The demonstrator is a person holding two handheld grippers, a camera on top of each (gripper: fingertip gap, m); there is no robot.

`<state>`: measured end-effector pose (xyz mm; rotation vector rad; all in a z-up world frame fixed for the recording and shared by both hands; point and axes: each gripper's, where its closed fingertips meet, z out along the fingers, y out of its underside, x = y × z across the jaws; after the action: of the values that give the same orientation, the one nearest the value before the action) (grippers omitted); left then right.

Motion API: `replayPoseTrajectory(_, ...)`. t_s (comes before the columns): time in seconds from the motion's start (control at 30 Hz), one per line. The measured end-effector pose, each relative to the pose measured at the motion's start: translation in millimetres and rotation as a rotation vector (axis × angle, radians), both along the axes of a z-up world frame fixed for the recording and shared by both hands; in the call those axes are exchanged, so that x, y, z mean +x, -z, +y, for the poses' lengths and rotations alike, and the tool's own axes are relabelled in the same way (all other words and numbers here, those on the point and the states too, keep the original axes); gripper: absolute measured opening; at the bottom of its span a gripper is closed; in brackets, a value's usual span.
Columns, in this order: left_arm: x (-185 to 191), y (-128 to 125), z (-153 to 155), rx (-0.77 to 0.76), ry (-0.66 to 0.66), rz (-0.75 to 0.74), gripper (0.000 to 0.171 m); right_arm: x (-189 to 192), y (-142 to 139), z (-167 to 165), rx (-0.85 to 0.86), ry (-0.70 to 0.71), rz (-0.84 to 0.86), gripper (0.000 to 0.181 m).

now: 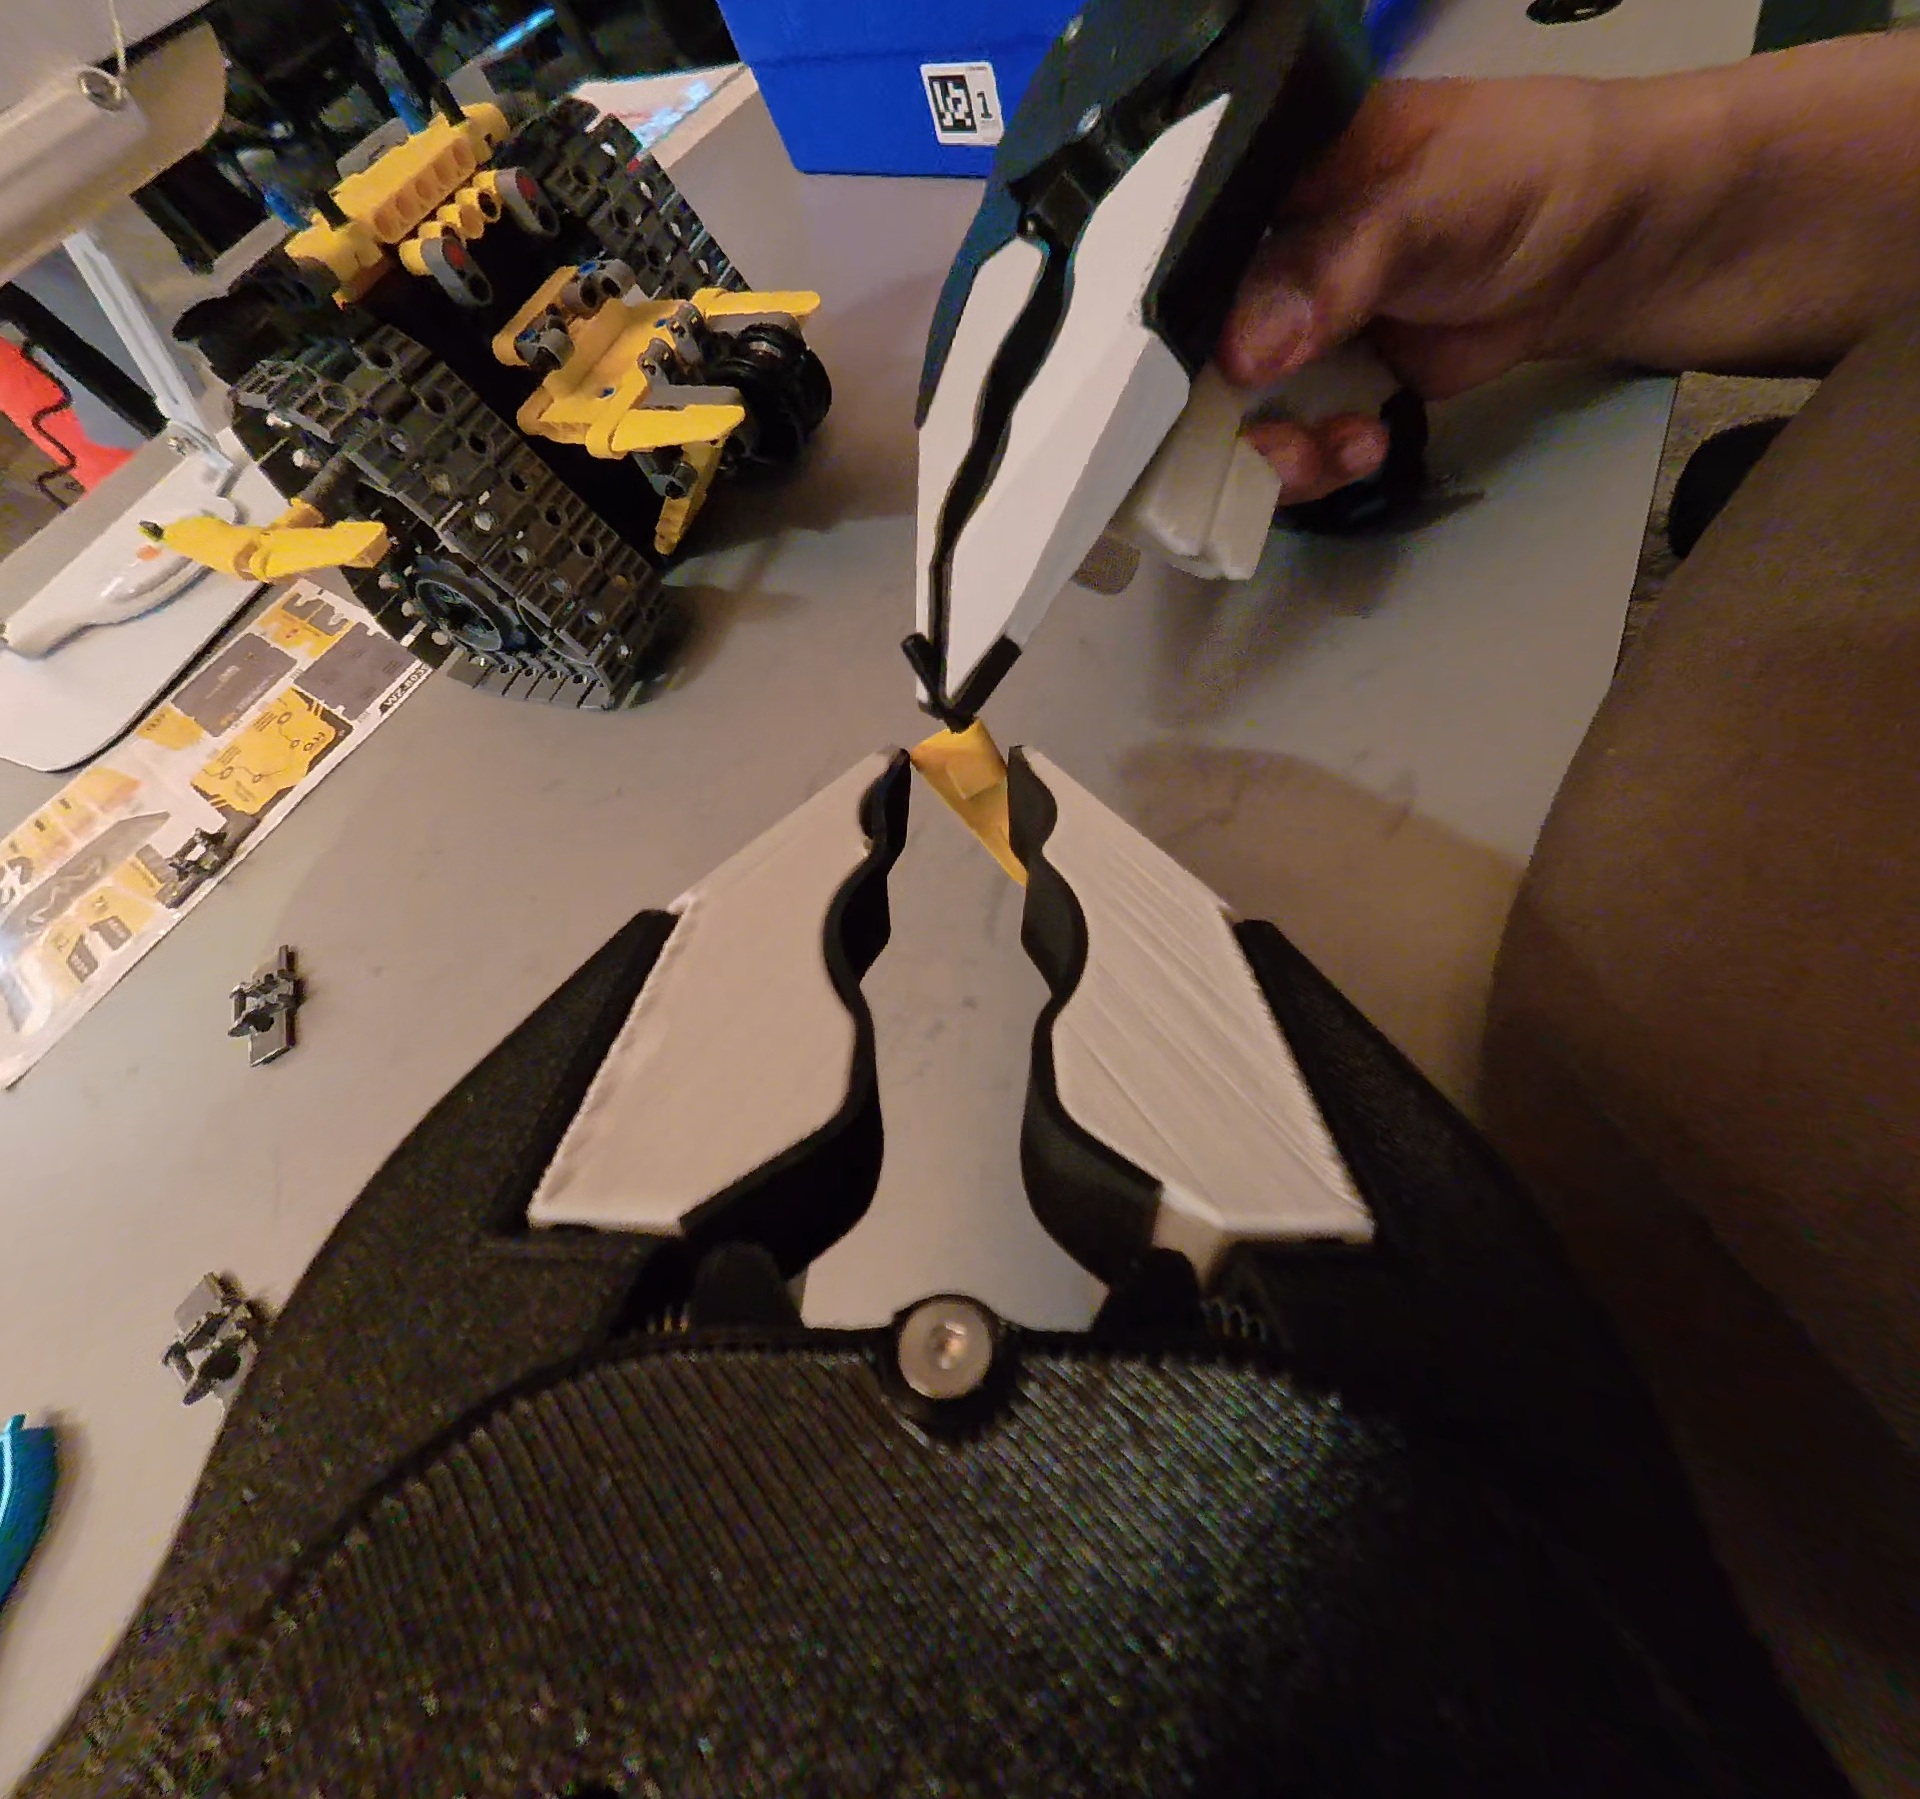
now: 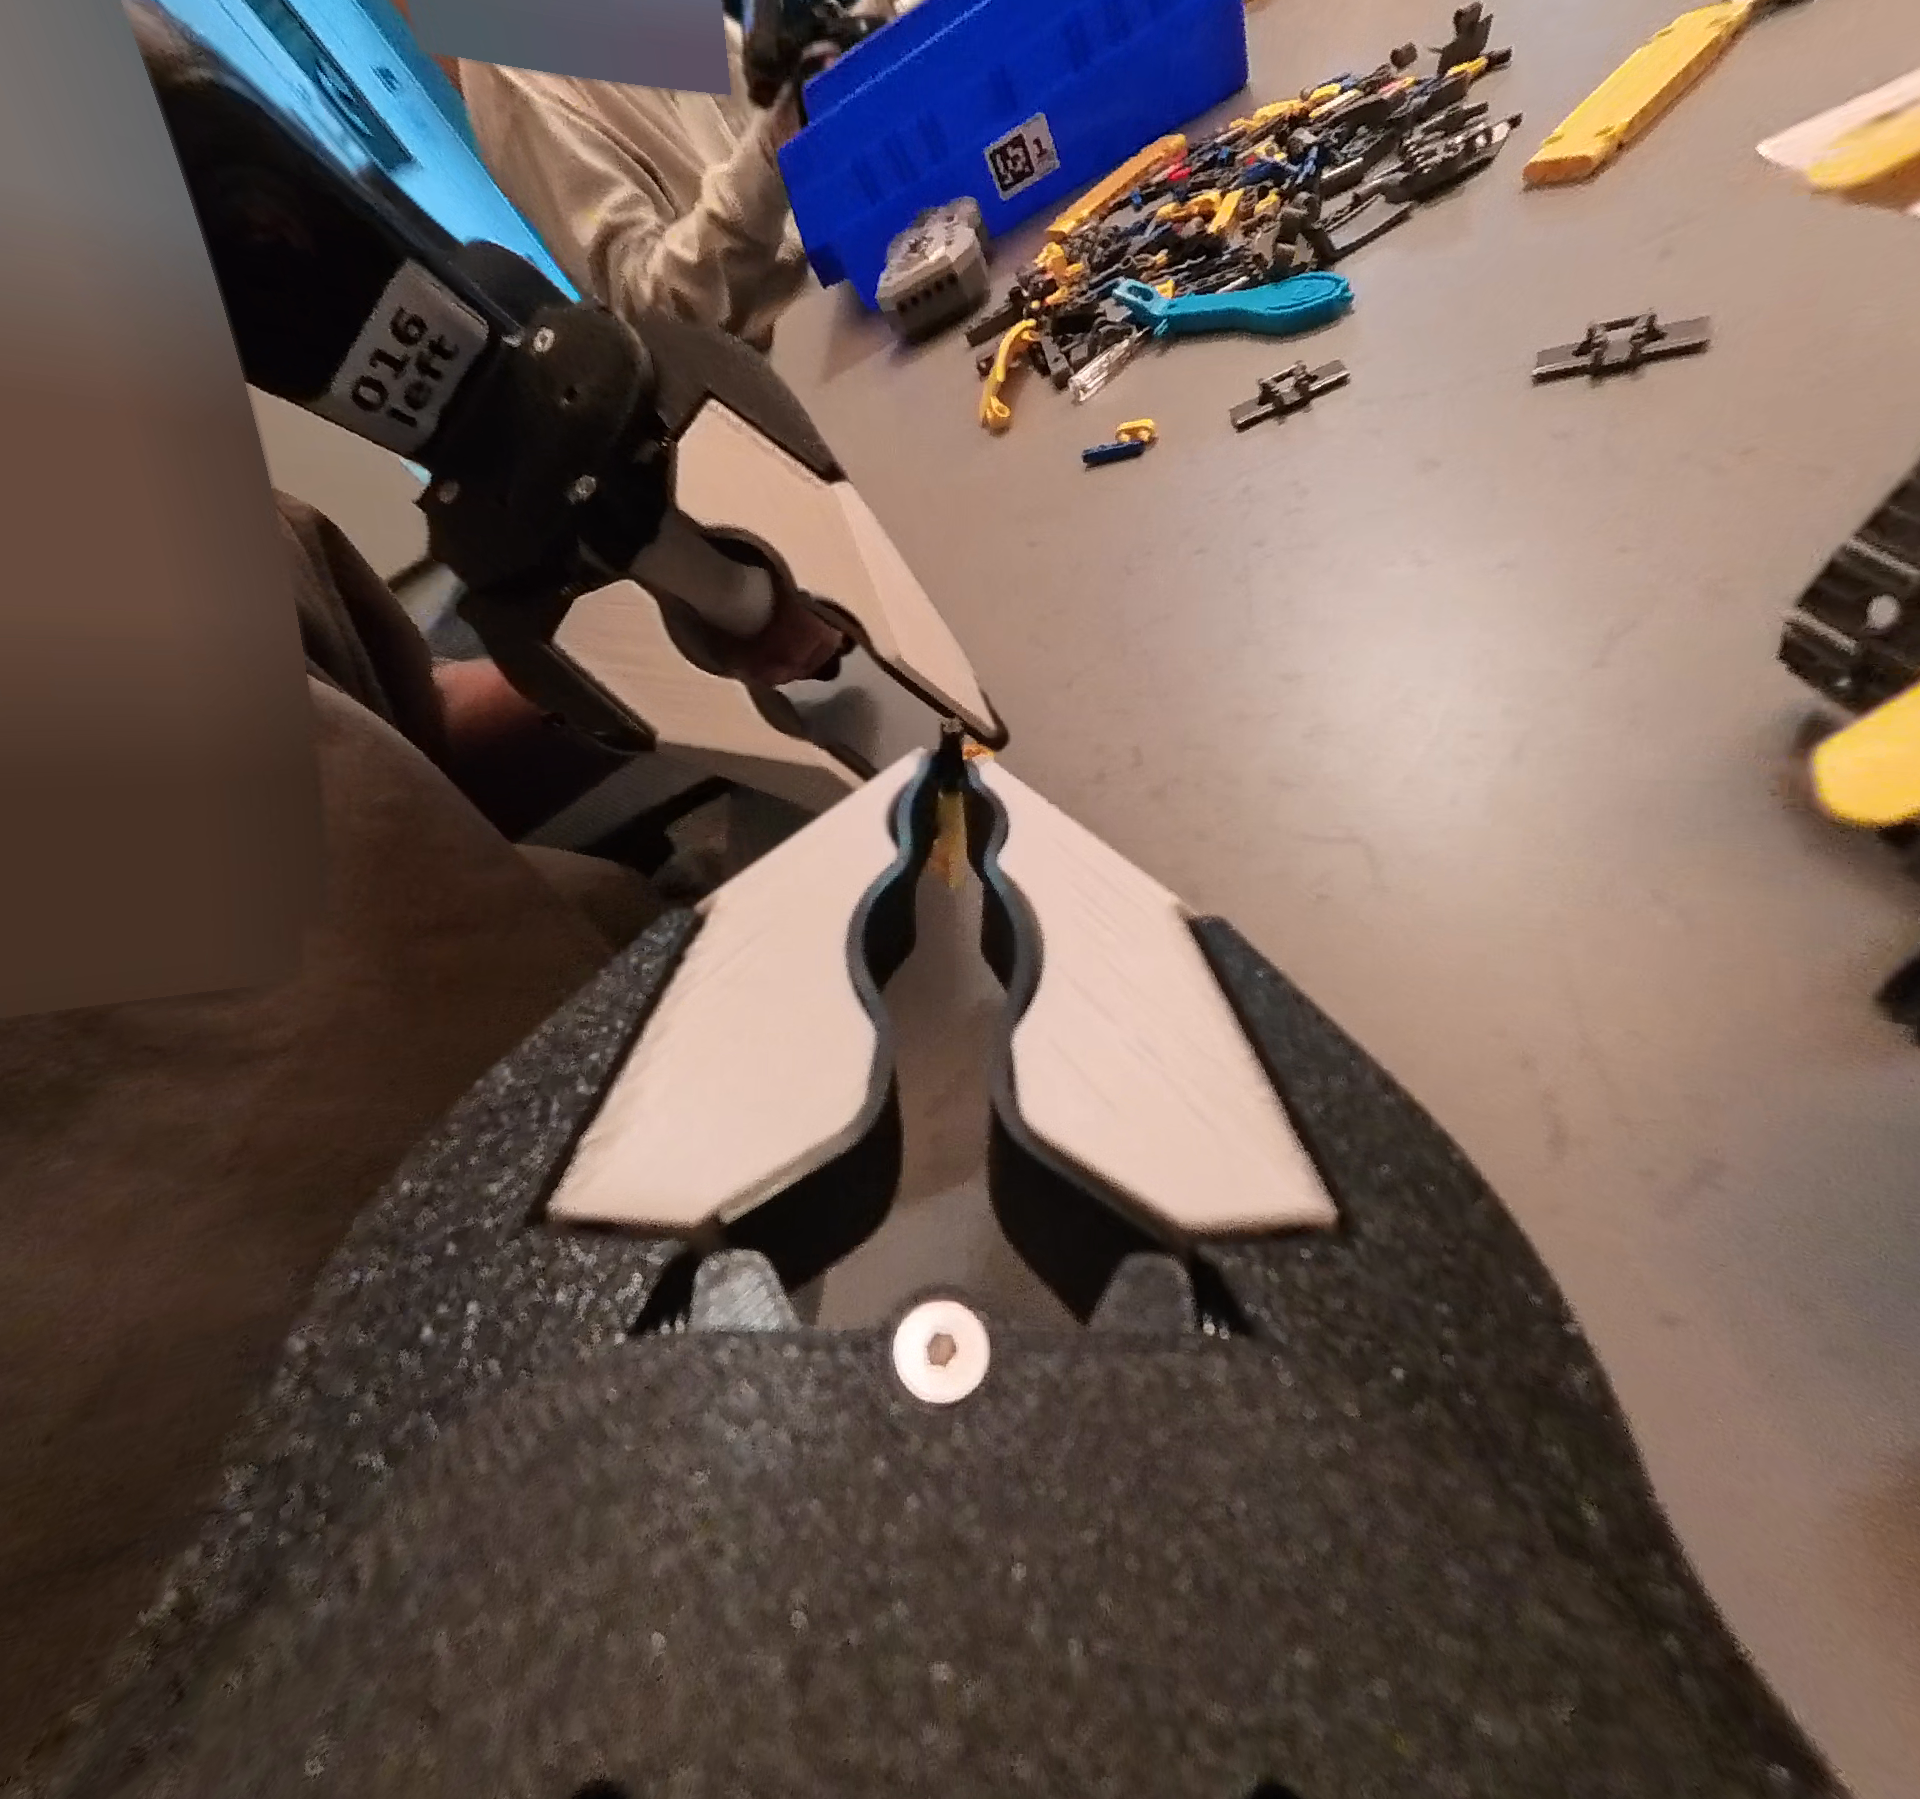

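Left wrist view, centre frame: the left gripper (image 1: 958, 762) pinches a yellow brick piece (image 1: 971, 793) between nearly closed fingertips, above the grey table (image 1: 623, 866). Just beyond it, the right gripper (image 1: 951, 705), held by a hand (image 1: 1455, 263) entering from the right, points down with its tips clamped on a small black pin (image 1: 948, 710) touching the top of the yellow piece. At left lie two loose black track links (image 1: 265, 1006) and a sticker sheet (image 1: 156, 814). Farther back, upper left, stands a black-and-yellow tracked model (image 1: 499, 399); a blue bin (image 1: 894, 24) sits at the top. In the right wrist view, a pile of small parts (image 2: 1226, 222) lies at upper right beside the bin.
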<state>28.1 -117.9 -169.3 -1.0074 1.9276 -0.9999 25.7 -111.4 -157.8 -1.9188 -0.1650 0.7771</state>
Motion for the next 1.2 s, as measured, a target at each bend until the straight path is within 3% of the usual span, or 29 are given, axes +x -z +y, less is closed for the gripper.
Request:
replayPoseTrajectory(0.1,-0.3,1.8,4.1,-0.023,-0.016,0.01,0.019,1.8,5.6,3.7,0.012,0.022,-0.144,0.003)
replayPoseTrajectory(0.2,-1.5,3.7,11.0,-0.075,-0.04,0.029,0.032,2.4,16.3,6.3,0.055,0.031,-0.431,0.003)
replayPoseTrajectory(0.33,-5.4,10.9,17.3,-0.126,-0.063,0.081,0.035,-0.6,23.5,14.7,0.078,0.056,-0.756,0.003)
replayPoseTrajectory(0.43,-6.7,17.5,23.5,-0.107,-0.102,0.115,0.034,-2.5,36.4,26.1,-0.011,0.057,-0.753,0.006)
replayPoseTrajectory(0.57,-10.7,30.6,31.4,-0.052,-0.143,0.177,0.036,0.2,46.6,30.6,-0.093,0.044,-0.678,0.022)
replayPoseTrajectory(0.73,-16.3,35.3,31.6,-0.037,-0.136,0.204,0.036,11.5,30.0,12.2,-0.075,0.069,-0.537,0.029)
replayPoseTrajectory(0.87,-18.6,39.0,30.4,-0.071,-0.113,0.247,0.037,11.6,39.4,-7.6,-0.126,0.058,-0.455,0.03)
replayPoseTrajectory(1.0,-19.5,48.5,28.9,-0.073,-0.099,0.317,0.038,6.7,57.4,-14.3,-0.165,0.033,-0.552,0.029)
replayPoseTrajectory(1.2,-23.6,54.1,21.7,-0.097,-0.084,0.372,0.034,17.8,63.6,3.6,-0.151,0.072,-0.728,0.025)
